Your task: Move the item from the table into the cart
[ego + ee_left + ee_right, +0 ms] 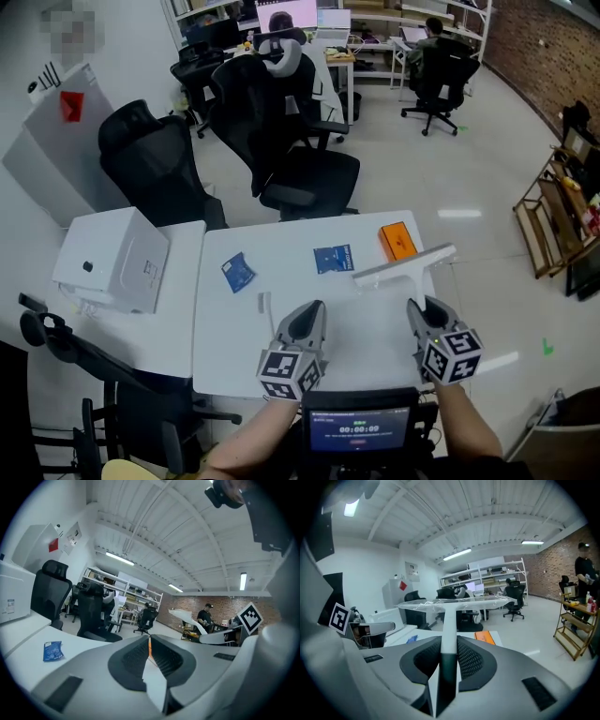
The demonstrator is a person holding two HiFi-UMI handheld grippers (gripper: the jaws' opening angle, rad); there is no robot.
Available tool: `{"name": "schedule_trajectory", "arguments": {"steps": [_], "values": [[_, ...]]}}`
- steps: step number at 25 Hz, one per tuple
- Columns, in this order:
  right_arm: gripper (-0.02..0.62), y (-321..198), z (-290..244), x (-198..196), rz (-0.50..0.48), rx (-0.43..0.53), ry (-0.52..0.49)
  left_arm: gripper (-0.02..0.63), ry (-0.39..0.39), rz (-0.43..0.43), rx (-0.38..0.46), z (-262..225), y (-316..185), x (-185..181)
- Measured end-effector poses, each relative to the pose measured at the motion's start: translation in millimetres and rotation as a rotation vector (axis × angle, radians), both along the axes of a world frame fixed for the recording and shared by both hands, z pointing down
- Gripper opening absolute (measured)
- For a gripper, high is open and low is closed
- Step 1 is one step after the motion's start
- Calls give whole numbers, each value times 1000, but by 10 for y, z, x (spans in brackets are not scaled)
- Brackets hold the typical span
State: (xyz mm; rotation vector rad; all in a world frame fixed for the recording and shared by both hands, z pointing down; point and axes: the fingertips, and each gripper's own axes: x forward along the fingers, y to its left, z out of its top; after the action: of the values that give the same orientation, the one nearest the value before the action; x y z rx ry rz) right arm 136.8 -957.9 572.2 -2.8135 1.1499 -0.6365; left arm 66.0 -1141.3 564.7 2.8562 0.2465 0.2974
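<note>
The right claw (449,641) is gripping a T-shaped squeegee (448,616); its ribbed black pads are pressing on both sides of the straight handle, which is white above the pads and dark below them, so the jaws are standing only a handle's width apart. The long, flat blade is crossing the handle's far end ahead of the claw and is wrapped in crinkled clear film. In the head view the squeegee (403,265) is hanging above the smooth white table (234,328), jutting forward from the right claw (422,314).

The left claw (149,644) is gripping nothing; its ribbed pads are meeting at the tips, leaving just a sliver of a gap. In the head view the left claw (309,314) is hovering beside the right one, both over the table's near edge.

Ahead of the right claw a flat orange box (397,241) is lying; ahead of the left claw two glossy blue packets (238,272) (333,258) are lying flat, well apart; a small pale stick (265,307) is lying just to its left. A slatted wooden rack (553,216) is standing far to the right of the right claw.
</note>
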Motion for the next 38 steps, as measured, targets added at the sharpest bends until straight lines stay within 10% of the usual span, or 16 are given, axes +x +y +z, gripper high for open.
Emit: {"name": "schedule_trajectory", "arguments": {"steps": [12,21,38], "values": [[64,230,-748,-308,56,67,142,17,195,144,10,-819,377,-147],[64,1719,-1108,-295,330,53,231,4,225,417,-102,-879,1658,193],[64,7351,-1435,-1282,670,31,283,0,305,767,-138,-1538,7488,17]]}}
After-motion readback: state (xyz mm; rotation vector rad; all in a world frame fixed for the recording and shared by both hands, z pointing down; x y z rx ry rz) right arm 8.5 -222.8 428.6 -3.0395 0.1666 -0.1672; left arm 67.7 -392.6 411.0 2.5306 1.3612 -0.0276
